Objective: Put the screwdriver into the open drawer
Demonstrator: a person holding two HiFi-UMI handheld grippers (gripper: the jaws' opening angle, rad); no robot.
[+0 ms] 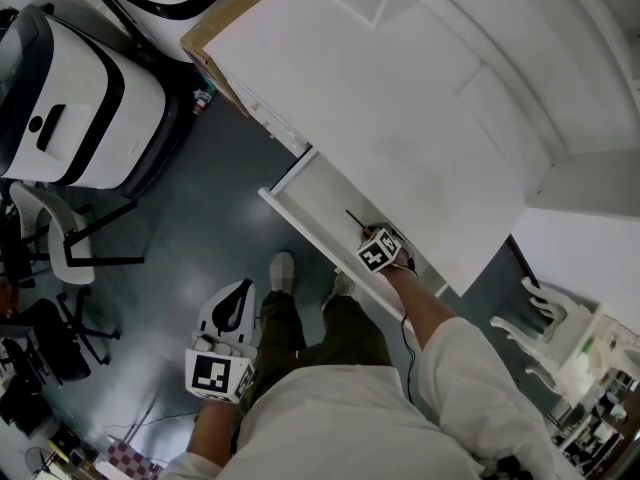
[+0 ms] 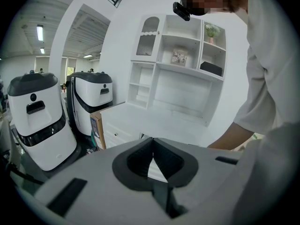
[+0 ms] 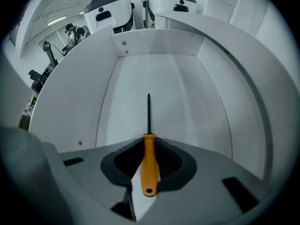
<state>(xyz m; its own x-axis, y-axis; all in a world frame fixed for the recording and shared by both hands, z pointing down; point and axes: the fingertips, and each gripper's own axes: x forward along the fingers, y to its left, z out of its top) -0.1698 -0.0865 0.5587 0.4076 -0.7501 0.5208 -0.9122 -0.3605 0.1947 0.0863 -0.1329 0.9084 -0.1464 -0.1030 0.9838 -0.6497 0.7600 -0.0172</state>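
The screwdriver has an orange handle and a thin dark shaft. My right gripper is shut on the handle, with the shaft pointing out over the white floor of the open drawer. From the head view, the right gripper hangs down inside the open drawer, and the screwdriver's shaft shows just beyond it. My left gripper hangs low over the grey floor, apart from the drawer. In its own view the left gripper has its jaws together with nothing in them.
The drawer juts from a white cabinet with shelves behind it. Two white machines and a chair stand to the left, with a cardboard box by the cabinet's end. The person's shoe is below the drawer front.
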